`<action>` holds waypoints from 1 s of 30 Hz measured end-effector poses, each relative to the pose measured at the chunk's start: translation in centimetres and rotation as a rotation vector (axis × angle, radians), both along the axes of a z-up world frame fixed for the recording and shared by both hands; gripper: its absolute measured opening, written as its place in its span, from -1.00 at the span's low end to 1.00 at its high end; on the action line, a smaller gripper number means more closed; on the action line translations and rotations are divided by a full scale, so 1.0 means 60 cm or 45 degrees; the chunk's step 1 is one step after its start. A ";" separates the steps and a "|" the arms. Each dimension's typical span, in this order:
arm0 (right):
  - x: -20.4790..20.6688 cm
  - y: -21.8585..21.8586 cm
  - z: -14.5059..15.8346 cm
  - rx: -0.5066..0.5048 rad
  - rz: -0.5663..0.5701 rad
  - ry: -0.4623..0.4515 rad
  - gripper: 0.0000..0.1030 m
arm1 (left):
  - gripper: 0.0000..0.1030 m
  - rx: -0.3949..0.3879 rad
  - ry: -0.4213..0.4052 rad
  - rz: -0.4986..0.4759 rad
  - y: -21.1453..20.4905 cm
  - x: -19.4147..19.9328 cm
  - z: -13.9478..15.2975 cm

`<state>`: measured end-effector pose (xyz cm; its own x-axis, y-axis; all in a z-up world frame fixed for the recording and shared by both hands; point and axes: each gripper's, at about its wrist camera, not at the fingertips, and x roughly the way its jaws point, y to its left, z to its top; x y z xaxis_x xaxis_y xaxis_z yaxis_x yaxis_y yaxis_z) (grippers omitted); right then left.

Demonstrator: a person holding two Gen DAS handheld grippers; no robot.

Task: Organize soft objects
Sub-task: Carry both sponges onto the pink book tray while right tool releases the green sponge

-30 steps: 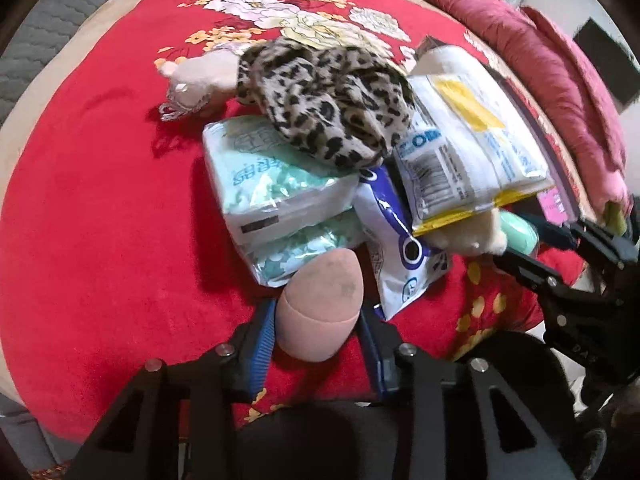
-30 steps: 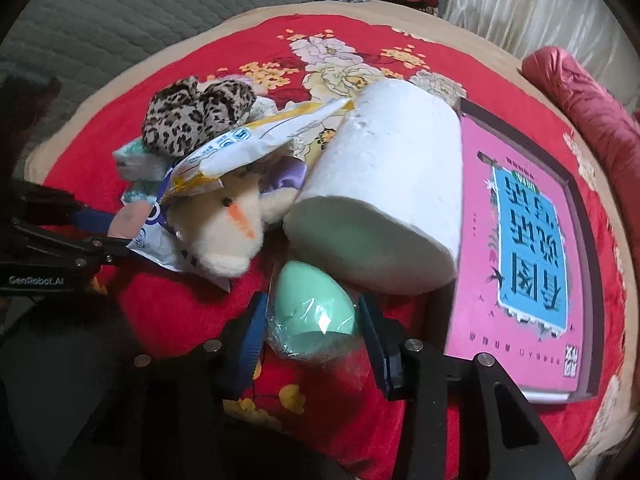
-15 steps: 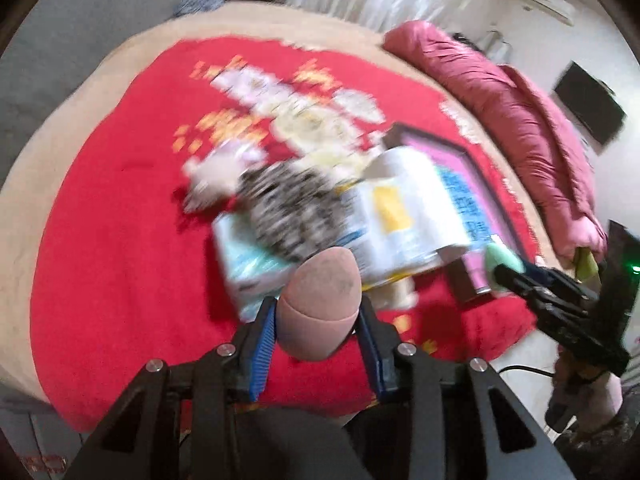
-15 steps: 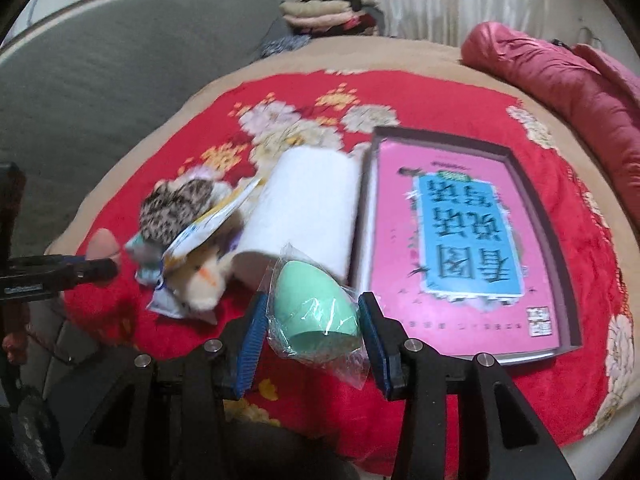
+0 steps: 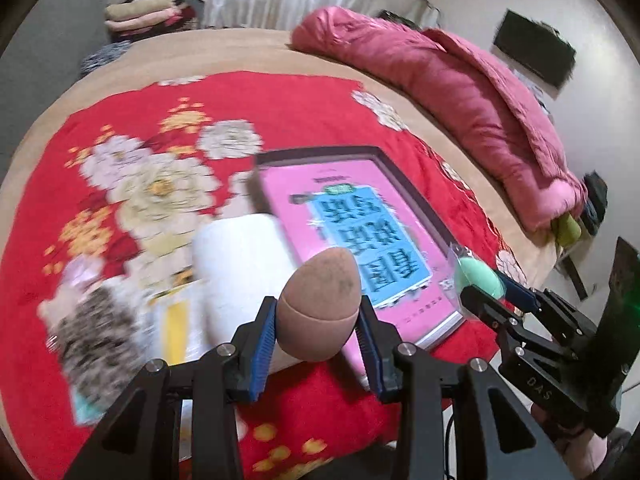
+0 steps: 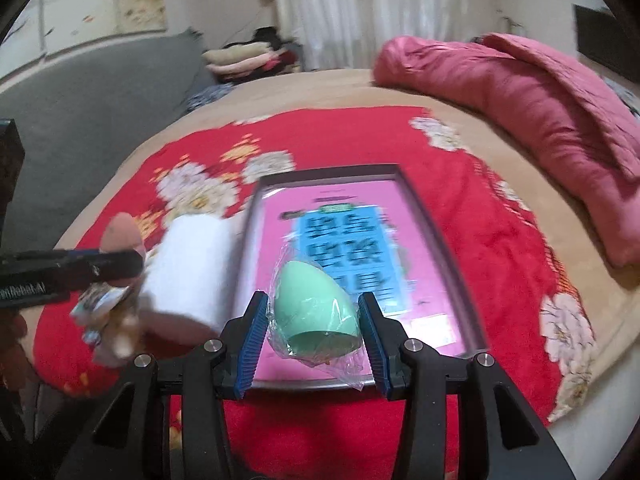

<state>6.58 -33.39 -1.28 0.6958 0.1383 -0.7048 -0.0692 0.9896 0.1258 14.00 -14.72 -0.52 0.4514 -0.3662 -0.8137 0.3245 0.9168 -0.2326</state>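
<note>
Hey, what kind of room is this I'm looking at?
Most likely a bedroom: a bed with a red floral blanket, a rolled pink quilt, and folded clothes stacked by the curtains.

Roll (image 5: 240, 264) lies left of tray (image 5: 424, 216) (touching).

"DAS" marks the right tongs (image 5: 480, 292).

- Brown-pink sponge (image 5: 318, 304), darker speckles near its tip.
- Mint-green sponge (image 6: 314, 306) inside clear wrap.
- Blanket (image 5: 280, 120): bright red, cream and yellow flowers.
- Box (image 6: 344, 248): pink lid, blue panel, dark lettering, grey rim.
- Paper roll (image 5: 240, 264), plain white.
- Quilt (image 6: 520, 112), deep pink.
- Leopard-print cloth (image 5: 96, 332), blurred.
- Claw pads (image 6: 250, 350) blue, frames black.
</note>
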 end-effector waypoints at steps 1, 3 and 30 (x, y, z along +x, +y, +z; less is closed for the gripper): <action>0.003 -0.011 -0.003 -0.004 -0.026 0.002 -0.08 | -0.24 0.003 0.008 -0.018 -0.017 0.006 -0.005; 0.010 -0.030 -0.013 -0.004 -0.065 0.021 -0.08 | -0.24 0.006 0.039 -0.051 -0.050 0.013 -0.021; 0.043 -0.090 -0.103 -0.117 -0.225 0.128 0.14 | -0.22 0.112 0.282 -0.215 -0.158 0.010 -0.145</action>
